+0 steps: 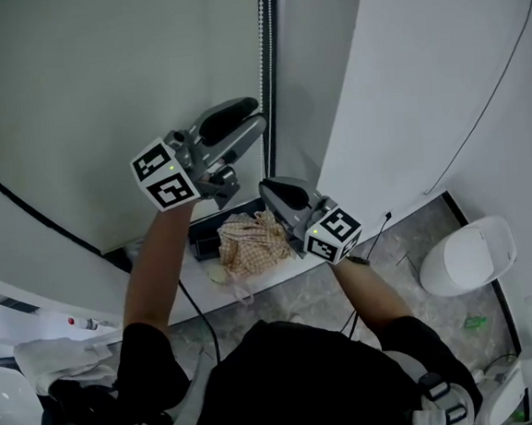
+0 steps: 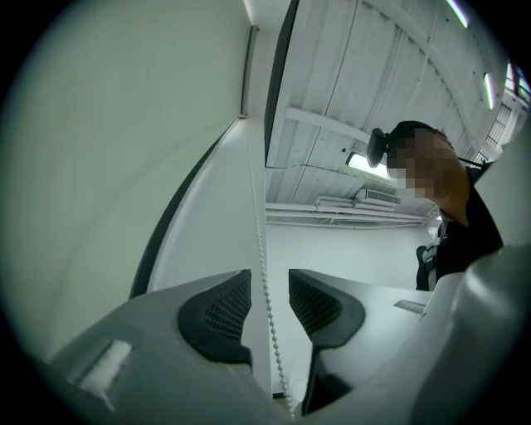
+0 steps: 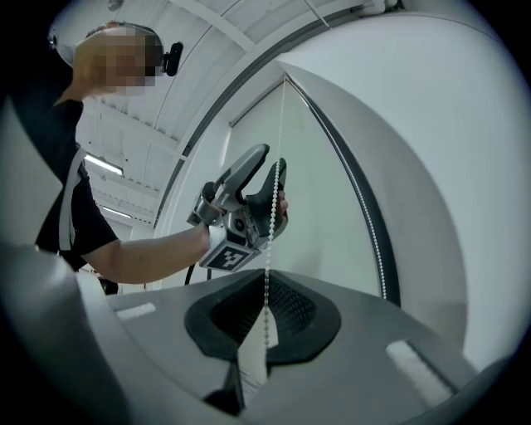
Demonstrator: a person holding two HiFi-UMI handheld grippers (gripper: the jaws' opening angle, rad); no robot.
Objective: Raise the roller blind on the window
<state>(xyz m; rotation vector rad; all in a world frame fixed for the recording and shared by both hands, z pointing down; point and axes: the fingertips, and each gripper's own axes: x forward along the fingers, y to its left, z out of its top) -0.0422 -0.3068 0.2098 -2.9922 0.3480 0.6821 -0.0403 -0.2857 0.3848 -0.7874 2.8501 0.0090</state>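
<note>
Roller blind [image 1: 97, 83] hangs over the window at left. Beside its edge, the left gripper [image 2: 270, 286] is held high, jaws apart, with the bead chain [image 2: 259, 241] running loose between them. Lower right, the right gripper [image 3: 265, 309] clamps the same chain.

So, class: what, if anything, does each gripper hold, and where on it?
The right gripper clamps the bead chain on its hanging strand, below the left gripper. The left gripper holds nothing: the chain passes between its open jaws.
</note>
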